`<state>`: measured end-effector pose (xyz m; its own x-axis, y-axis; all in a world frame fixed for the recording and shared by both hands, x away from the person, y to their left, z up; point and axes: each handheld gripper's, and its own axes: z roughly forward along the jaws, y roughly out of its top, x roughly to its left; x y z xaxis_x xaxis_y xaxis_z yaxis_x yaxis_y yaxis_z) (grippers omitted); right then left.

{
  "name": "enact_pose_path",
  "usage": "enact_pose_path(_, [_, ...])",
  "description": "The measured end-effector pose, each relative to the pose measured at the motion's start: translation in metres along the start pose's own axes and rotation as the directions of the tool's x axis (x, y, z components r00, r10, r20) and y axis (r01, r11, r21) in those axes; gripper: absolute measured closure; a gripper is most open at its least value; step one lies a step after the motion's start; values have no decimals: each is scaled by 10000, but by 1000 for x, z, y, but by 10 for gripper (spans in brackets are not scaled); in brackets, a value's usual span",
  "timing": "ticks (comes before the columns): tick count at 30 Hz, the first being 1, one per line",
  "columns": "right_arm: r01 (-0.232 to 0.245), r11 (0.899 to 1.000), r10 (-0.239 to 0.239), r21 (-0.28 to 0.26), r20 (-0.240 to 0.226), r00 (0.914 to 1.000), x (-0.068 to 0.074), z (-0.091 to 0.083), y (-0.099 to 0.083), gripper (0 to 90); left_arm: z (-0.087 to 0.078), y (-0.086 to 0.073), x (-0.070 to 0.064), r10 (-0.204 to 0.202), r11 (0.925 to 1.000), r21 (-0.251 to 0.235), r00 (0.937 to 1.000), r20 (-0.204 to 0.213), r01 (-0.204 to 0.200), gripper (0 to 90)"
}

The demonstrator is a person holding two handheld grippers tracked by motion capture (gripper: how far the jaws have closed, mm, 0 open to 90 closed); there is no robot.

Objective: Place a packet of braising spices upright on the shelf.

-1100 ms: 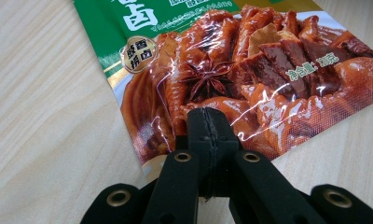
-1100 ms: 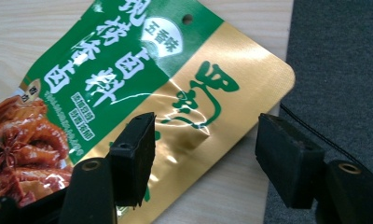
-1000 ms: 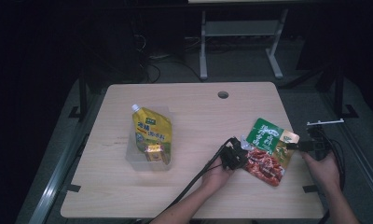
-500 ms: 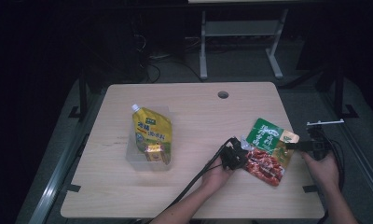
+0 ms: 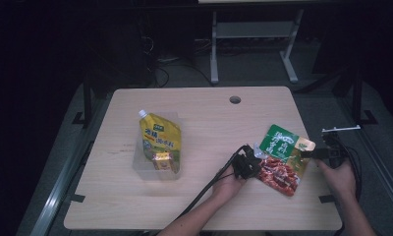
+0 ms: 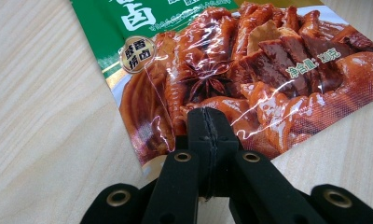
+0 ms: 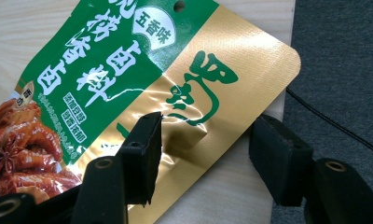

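A green, gold and red food pouch [image 5: 283, 157] lies near the table's right edge. My left gripper [image 5: 252, 165] is at the pouch's lower left corner. In the left gripper view its jaws [image 6: 208, 122] are pressed together on the pouch's red printed edge [image 6: 250, 70]. My right gripper [image 5: 308, 154] is at the pouch's gold right corner. In the right gripper view it stands open [image 7: 205, 135], one jaw over the gold part of the pouch [image 7: 128, 70] and the other past the table's edge.
A yellow spouted pouch [image 5: 160, 140] rests in a clear container [image 5: 155, 169] on the left half of the wooden table [image 5: 209, 123]. A round hole [image 5: 235, 100] sits near the far edge. Grey floor [image 7: 338, 70] lies right of the table.
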<state>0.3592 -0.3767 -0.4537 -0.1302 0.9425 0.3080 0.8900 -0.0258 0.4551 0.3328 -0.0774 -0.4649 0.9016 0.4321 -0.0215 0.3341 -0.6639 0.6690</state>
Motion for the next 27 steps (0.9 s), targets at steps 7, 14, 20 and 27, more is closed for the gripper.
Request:
enact_pose_path(7, [129, 9999, -130, -24, -493, 9987, 3, -1, -1, 511, 0, 0, -1, 61, 10000, 1, 10000, -42, -61, 894])
enact_pose_path(14, [168, 9998, -160, 52, -1284, 9916, 7, -2, 2, 590, 1, 1, -1, 195, 9998, 10, 9998, -90, -195, 894])
enact_pose_path(20, [170, 9997, -145, 166, -1402, 9900, 7, 3, 1, 642, 1, 2, -1, 198, 9998, 22, 9998, -91, -198, 894])
enact_pose_path(27, [228, 9989, -174, 412, -1272, 9917, 6, 8, 2, 683, 2, 2, -3, 187, 9998, -30, 9997, -131, -188, 894])
